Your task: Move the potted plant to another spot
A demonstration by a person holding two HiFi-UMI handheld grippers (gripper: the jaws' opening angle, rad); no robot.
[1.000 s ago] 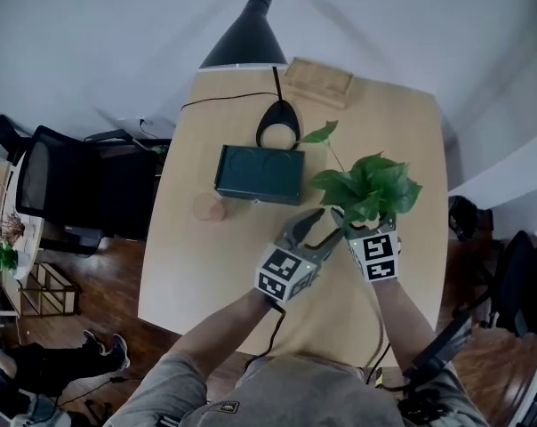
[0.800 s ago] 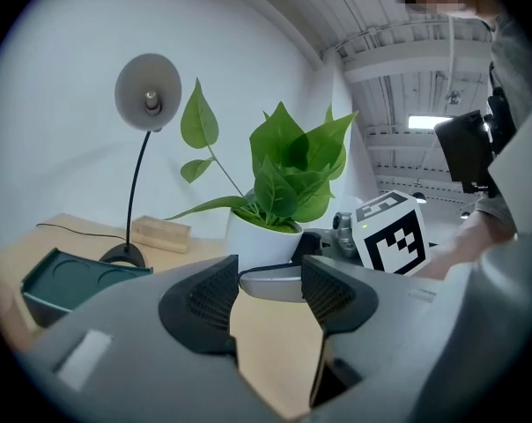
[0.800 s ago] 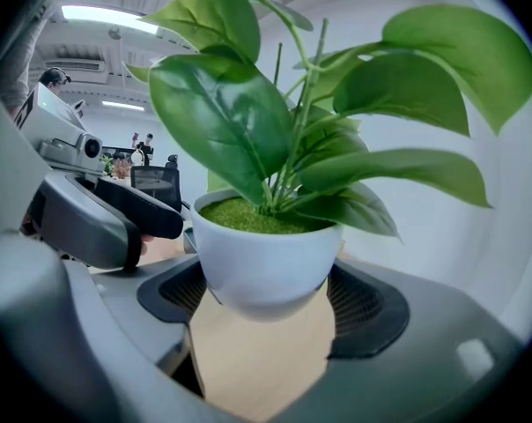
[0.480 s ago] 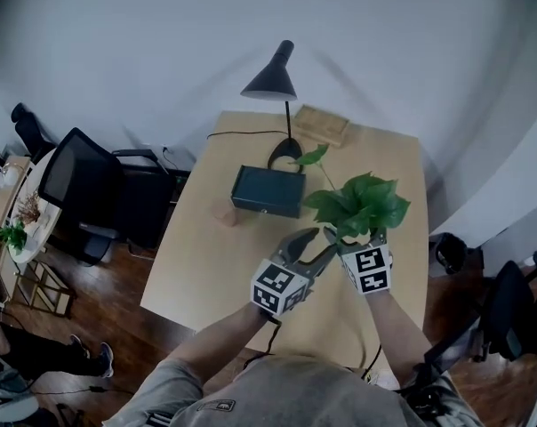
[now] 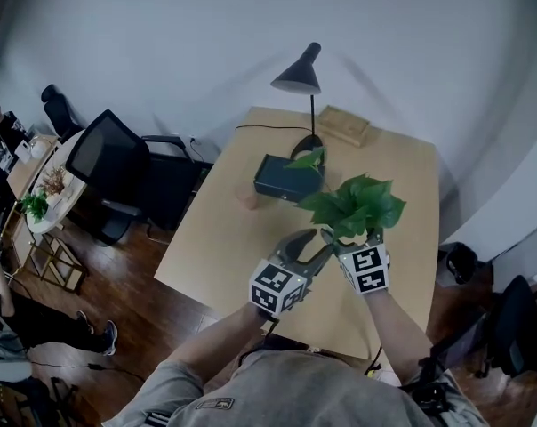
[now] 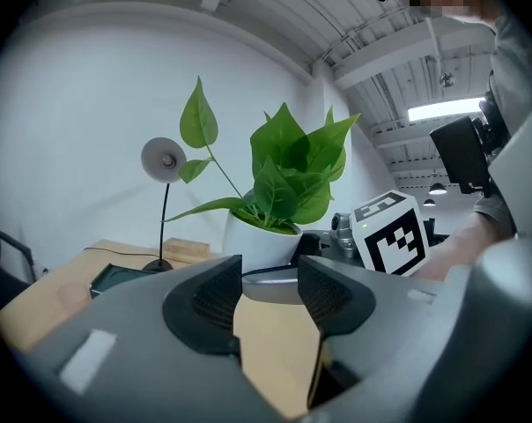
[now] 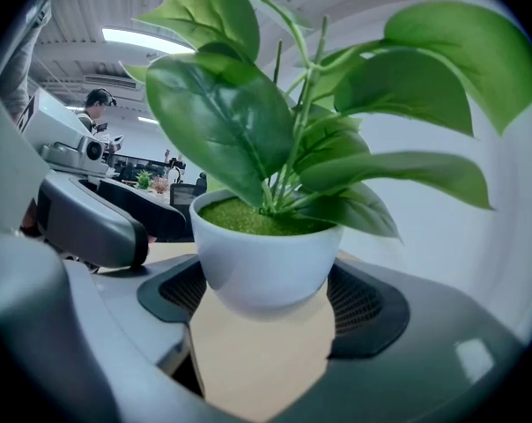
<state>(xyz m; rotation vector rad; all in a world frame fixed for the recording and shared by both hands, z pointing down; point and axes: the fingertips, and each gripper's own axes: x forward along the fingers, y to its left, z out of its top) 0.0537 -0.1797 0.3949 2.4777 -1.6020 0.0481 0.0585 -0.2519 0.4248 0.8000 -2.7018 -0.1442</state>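
Observation:
The potted plant (image 5: 353,205) has broad green leaves in a small white pot (image 7: 266,254). My right gripper (image 5: 350,237) is shut on it, with the pot (image 6: 259,240) wedged between both pads and held in the air above the wooden table (image 5: 224,238). In the head view the leaves hide the pot. My left gripper (image 5: 315,249) hovers close on the plant's left. It is open with nothing between its pads (image 6: 215,300), and its jaws have just been closing a little. Its grey body (image 7: 90,223) shows in the right gripper view.
On the far part of the table stand a black desk lamp (image 5: 300,74), a dark green box (image 5: 286,178), a flat wooden tray (image 5: 344,124) and a small round pinkish object (image 5: 244,200). A black office chair (image 5: 117,163) stands left of the table.
Both grippers have risen together with the plant, and the table now looks smaller and farther below. The left jaws have narrowed slightly.

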